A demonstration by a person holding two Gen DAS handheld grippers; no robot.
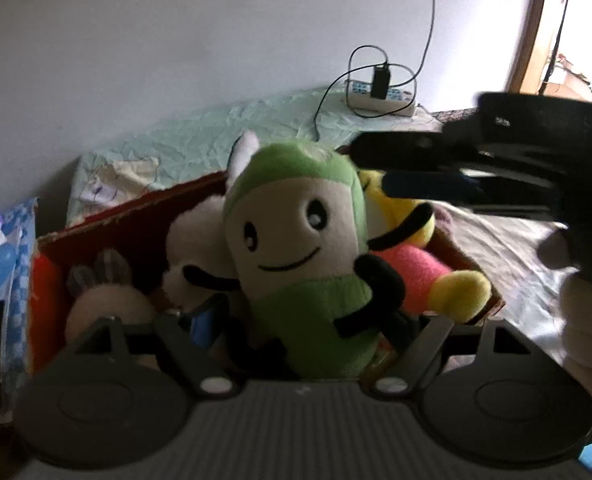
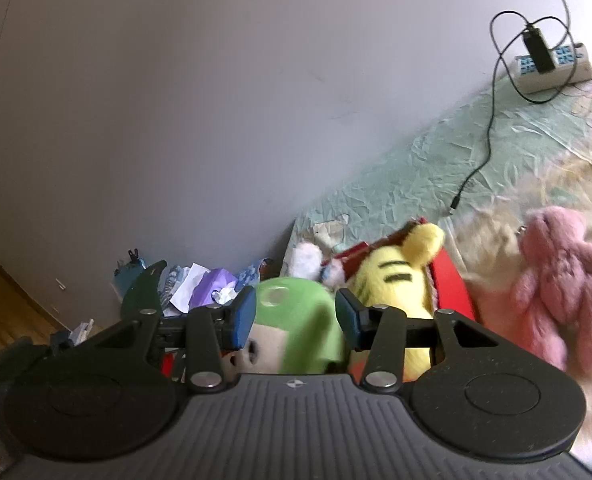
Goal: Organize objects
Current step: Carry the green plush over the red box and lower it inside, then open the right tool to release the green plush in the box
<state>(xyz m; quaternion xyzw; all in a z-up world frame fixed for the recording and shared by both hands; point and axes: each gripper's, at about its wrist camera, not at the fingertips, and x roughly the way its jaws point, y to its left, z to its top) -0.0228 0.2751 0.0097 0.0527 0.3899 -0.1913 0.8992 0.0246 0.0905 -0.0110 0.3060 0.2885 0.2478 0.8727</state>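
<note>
1. Currently, green plush (image 1: 300,256) stands upright in the red box (image 1: 135,216) on the bed, gripped low by left gripper (image 1: 296,320).
2. Right gripper (image 2: 296,316): fingers apart, straddling its head, holding nothing.
3. Advice: seat it deep among neighbouring toys before releasing.

Box (image 1: 135,216): crowded with plush toys, little room between them.
Green plush (image 1: 296,248): stood upright, blocking the middle.
Right gripper (image 2: 296,316): jaws apart, straddling its head.
Bedsheet (image 1: 496,236) beside box: open.
</note>
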